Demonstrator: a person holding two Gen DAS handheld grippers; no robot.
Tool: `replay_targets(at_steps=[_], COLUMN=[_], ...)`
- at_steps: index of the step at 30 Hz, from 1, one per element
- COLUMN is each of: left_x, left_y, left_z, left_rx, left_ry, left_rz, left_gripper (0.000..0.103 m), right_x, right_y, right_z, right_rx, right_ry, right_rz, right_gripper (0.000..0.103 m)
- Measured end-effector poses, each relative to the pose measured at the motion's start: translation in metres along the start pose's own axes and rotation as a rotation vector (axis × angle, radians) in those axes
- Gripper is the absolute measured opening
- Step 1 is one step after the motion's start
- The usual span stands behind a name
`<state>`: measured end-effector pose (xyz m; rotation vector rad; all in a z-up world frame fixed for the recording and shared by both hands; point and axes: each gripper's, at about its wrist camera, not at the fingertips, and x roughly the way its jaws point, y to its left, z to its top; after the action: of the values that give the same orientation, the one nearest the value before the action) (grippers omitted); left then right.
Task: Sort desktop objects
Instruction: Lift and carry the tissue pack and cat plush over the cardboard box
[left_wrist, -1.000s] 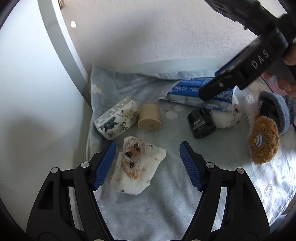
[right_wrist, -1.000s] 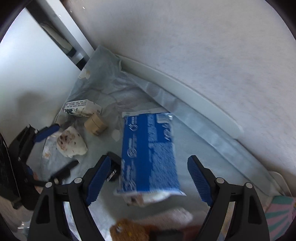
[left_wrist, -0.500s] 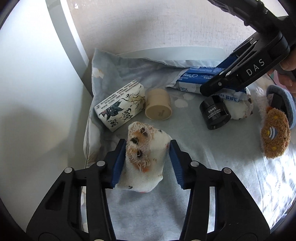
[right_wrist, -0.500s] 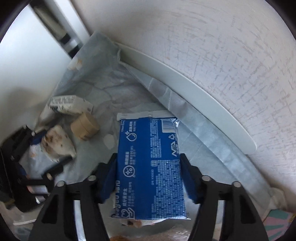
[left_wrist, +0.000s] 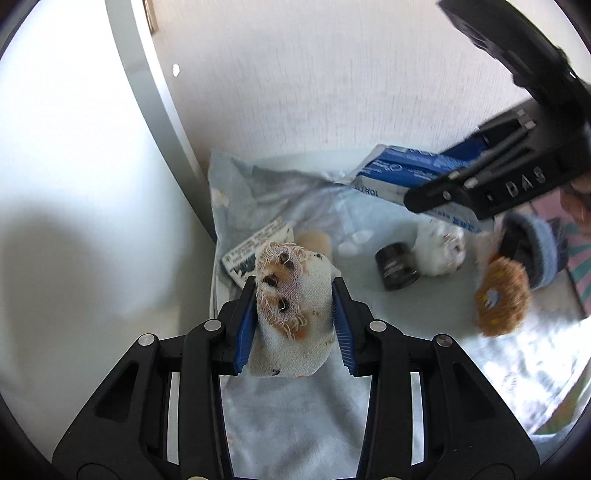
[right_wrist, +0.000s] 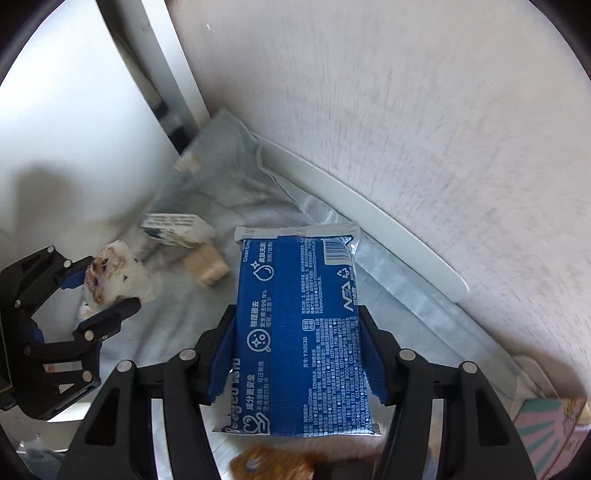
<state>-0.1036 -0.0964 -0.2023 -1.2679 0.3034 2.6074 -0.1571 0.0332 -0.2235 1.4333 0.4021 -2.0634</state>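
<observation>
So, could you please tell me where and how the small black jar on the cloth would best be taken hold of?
Grip the black jar across its round side wall, coming down from above with the jaws straddling it. It stands upright, short and squat, and probably offers two opposite curved faces. The white plush sits close on its right, so set the jaws front to back.

The blue wipes pack (right_wrist: 299, 332) is glossy, crinkled plastic film, and the white toy (left_wrist: 295, 314) is soft cloth with frayed threads. A wrinkled, matt pale cloth (left_wrist: 295, 424) covers the surface; the wall (right_wrist: 424, 129) looks rough-textured, the black jar (left_wrist: 395, 267) smooth.
</observation>
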Motion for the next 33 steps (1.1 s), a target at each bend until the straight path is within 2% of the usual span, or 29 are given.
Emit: replay_targets(at_steps=[7,11,19,29,33], left_x=[-0.035,-0.059,-0.071,-0.071,-0.085], left_y=[0.000,-0.007,-0.042,-0.119,-0.158], left_z=[0.031,0.044,0.090,0.138,0.152], left_rx=[-0.024,-0.040,0.009,0.143,0.179], left_ry=[-0.022,-0.049,-0.090,-0.137,-0.145], left_rz=[-0.010,-0.087,-0.188,-0.318,-0.369], left_gripper=[0.035,0.035,0.035,0.035,0.035], right_x=[-0.058,-0.091,-0.147,-0.202,-0.220], right_y=[0.002,-0.001,-0.022,-0.076,-0.100], right_z=[-0.015,-0.026,-0.058,-0.111,-0.136], right_rx=[0.038,0.076,0.198,0.373,0.432], right_ry=[-0.053,-0.075,-0.175,-0.264,-0.276], right_rz=[-0.001,-0.016,-0.020,-0.133,-0.175], right_gripper=[0.056,0.056,0.056,0.056,0.056])
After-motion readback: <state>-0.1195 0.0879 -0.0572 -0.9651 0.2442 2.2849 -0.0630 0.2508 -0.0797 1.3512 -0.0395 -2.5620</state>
